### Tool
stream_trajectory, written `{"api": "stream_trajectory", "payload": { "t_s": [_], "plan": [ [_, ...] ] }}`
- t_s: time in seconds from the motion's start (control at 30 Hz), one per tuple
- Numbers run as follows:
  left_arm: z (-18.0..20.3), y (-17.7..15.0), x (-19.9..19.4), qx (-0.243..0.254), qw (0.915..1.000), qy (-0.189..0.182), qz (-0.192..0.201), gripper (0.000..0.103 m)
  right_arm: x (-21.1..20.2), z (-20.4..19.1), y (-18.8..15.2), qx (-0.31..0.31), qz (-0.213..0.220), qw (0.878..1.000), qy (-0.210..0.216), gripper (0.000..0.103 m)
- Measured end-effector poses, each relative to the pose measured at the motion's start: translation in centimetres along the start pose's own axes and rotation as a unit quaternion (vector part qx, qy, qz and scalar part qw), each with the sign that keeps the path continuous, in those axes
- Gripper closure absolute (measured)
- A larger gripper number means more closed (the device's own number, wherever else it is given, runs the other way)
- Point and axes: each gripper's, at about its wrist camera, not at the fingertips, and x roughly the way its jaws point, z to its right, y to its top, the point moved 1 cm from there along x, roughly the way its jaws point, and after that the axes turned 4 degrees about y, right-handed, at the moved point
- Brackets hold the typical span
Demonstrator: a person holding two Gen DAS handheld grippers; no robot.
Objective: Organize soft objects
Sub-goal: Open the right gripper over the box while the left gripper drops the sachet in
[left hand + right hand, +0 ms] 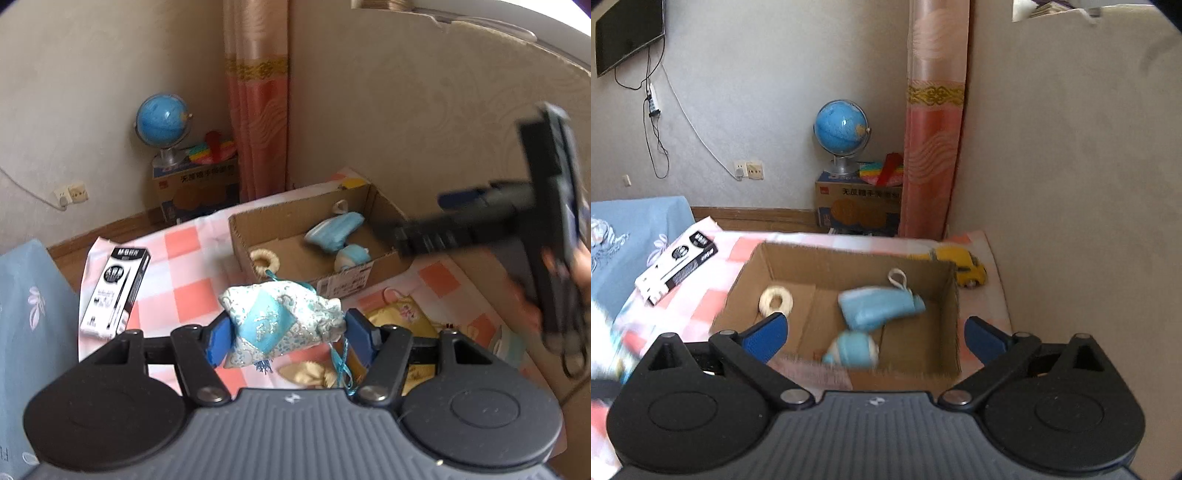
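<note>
On the checked cloth, we hold a brocade pouch beside the cardboard box while our other tool stands over the box with nothing in it.

Our left gripper (pixel 282 338) has its blue pads pressed on both sides of the white and blue pouch (pixel 277 321), which hangs just above the pink and white checked cloth (pixel 184 266), short of the near wall of the cardboard box (pixel 768 266). Our right gripper (pixel 875 338) has its jaws spread wide, with nothing between them. Inside the box lie a large blue plush (pixel 879 306), a smaller blue plush (pixel 851 350) near the front wall and a cream ring (pixel 775 301) by the left wall. A black and white pen box (pixel 114 291) rests near the cloth's left edge. A yellow toy car (pixel 964 266) sits behind the box's far right corner.
</note>
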Motion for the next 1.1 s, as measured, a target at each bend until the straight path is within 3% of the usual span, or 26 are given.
{"api": "stream_trajectory", "payload": {
  "t_s": [0.27, 0.63, 0.7, 0.73, 1.1],
  "plan": [
    [0.9, 4.3, 1.6, 0.006, 0.9999, 0.004, 0.01, 0.04, -5.0, -0.8, -4.7, -0.014, -0.006, 0.999, -0.042, 0.0],
    [1.8, 9.4, 7.0, -0.004, 1.0, 0.005, 0.001, 0.036, -8.8, -0.8, -8.9, 0.01, -0.008, 0.999, -0.04, 0.0],
    [1.9, 9.8, 7.8, -0.011, 0.9999, 0.007, 0.0, 0.014, -9.0, -0.7, -9.4, 0.019, -0.013, 0.999, -0.036, 0.0],
    [1.8, 9.9, 8.1, -0.016, 0.9998, 0.012, 0.001, 0.012, -9.1, -0.7, -9.6, 0.02, -0.013, 0.999, -0.035, 0.0],
    [1.0, 7.6, 4.5, -0.023, 0.9989, 0.041, 0.006, 0.01, -10.4, -1.1, -11.0, 0.022, -0.009, 1.0, -0.02, 0.0]
  ]
}}
